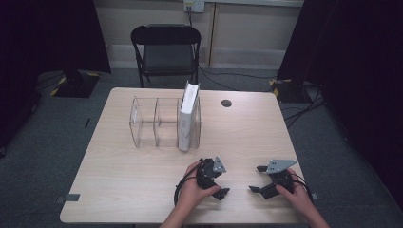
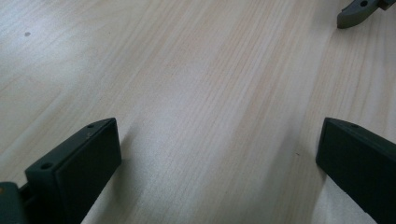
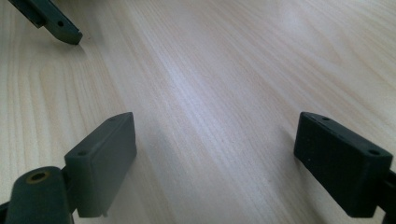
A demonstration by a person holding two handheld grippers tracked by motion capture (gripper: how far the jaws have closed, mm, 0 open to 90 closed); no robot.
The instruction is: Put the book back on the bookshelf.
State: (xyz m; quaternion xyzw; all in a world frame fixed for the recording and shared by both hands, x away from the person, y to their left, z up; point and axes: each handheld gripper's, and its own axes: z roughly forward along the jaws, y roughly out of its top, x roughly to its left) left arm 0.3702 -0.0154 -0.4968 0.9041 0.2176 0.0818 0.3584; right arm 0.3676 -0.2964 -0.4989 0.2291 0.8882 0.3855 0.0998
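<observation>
Both grippers sit low near the tabletop's [image 1: 142,185] near edge, and nothing is between either pair of jaws. The left gripper [image 1: 219,190] is held by the person's left hand [image 1: 192,190] a little right of the middle of that edge; in the left gripper view its jaws stand wide apart over bare wood grain, holding nothing. The right gripper [image 1: 258,179] is in the right hand [image 1: 299,197], close to the near right corner, and its jaws too are spread wide in the right gripper view, bare wood between them. The two grippers point toward each other, near but not touching: a jaw tip of the other gripper peeks into the top corner of each gripper view.

Farther back, toward the middle of the tabletop, stands a clear divided rack [image 1: 154,122]. A white book [image 1: 187,118] stands upright in its rightmost compartment, spine toward the near edge, top rising above the rack's walls. The other compartments look empty. The book is well apart from both grippers, nearer to the left one. A small dark round spot [image 1: 226,103] lies near the far edge.
</observation>
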